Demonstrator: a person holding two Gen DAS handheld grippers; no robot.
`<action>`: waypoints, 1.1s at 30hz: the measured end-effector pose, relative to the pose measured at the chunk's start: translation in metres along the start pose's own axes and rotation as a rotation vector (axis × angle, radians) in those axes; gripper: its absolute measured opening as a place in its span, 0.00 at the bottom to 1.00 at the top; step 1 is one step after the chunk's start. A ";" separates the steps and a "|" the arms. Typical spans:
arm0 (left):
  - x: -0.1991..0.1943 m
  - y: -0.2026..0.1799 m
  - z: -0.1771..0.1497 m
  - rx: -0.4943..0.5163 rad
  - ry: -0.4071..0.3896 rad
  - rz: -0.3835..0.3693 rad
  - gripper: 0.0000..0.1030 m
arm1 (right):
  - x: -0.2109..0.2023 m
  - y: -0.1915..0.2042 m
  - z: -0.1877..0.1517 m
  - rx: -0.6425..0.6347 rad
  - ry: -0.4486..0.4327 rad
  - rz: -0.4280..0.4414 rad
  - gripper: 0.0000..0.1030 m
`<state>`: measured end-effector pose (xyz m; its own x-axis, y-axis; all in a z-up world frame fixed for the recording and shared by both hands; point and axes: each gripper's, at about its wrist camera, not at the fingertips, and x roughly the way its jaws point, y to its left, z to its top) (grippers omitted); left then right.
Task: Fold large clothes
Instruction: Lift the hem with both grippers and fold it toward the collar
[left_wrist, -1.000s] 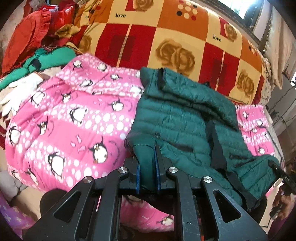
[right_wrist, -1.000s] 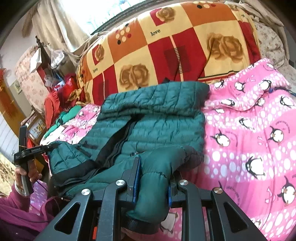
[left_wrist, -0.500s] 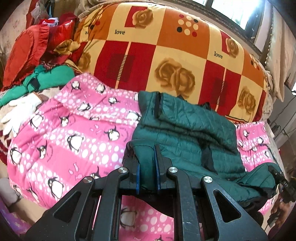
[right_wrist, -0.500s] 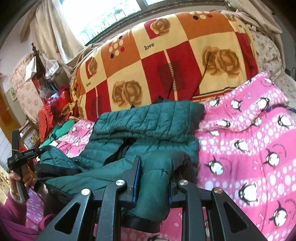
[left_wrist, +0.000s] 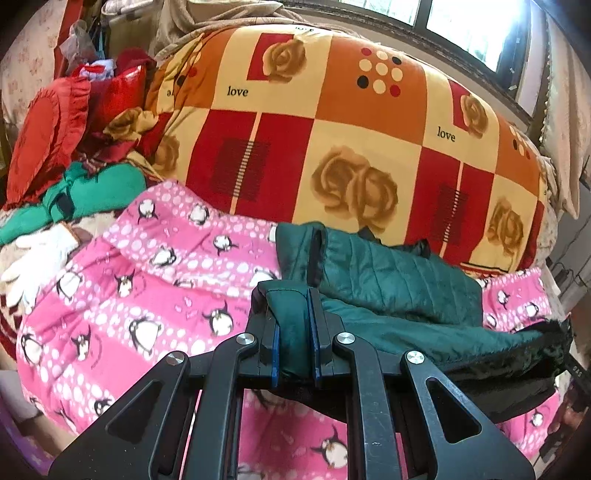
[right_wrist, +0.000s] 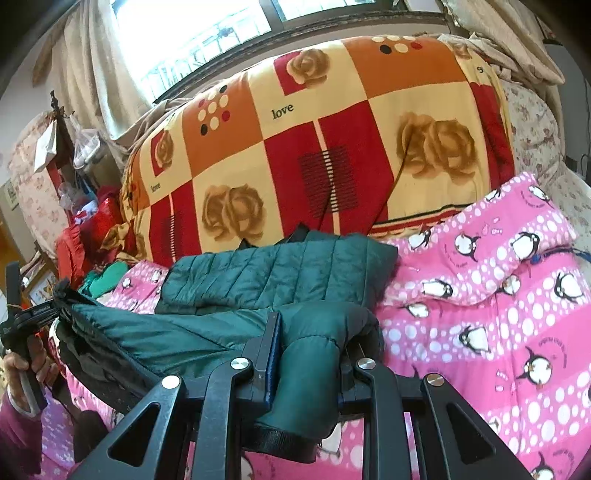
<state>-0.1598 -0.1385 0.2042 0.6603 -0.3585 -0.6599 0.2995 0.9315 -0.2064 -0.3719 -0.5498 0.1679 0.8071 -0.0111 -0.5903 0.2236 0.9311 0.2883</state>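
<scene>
A dark green quilted jacket (left_wrist: 391, 280) lies on a pink penguin-print blanket (left_wrist: 147, 302), its near edge lifted off the bed. My left gripper (left_wrist: 293, 314) is shut on one green corner of that edge. My right gripper (right_wrist: 310, 354) is shut on the jacket's (right_wrist: 280, 280) cuffed sleeve end, which hangs out below the jaws. The lifted hem stretches between the two grippers. In the right wrist view a hand holds the left gripper (right_wrist: 22, 321) at the far left. The jacket's far half rests flat against the big quilt.
A rolled quilt (left_wrist: 351, 129) of red, orange and cream squares with roses rises behind the jacket. Red cushions (left_wrist: 48, 129), green clothes (left_wrist: 92, 188) and a white glove (left_wrist: 33, 254) are piled at the left. A window (right_wrist: 207, 33) and curtains stand behind.
Both grippers have risen and moved toward the quilt, carrying the jacket's near edge up and over its far half. The quilt now fills more of both views.
</scene>
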 end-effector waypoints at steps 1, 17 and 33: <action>0.002 -0.002 0.002 0.002 -0.004 0.005 0.11 | 0.003 -0.001 0.002 0.000 0.000 -0.004 0.20; 0.050 -0.015 0.048 0.006 -0.038 0.097 0.11 | 0.045 -0.003 0.057 -0.064 -0.034 -0.095 0.20; 0.107 -0.037 0.091 0.024 -0.033 0.155 0.11 | 0.104 -0.024 0.094 -0.034 -0.010 -0.135 0.20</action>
<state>-0.0381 -0.2167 0.2068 0.7218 -0.2127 -0.6587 0.2081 0.9743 -0.0865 -0.2422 -0.6074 0.1703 0.7764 -0.1402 -0.6144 0.3117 0.9327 0.1811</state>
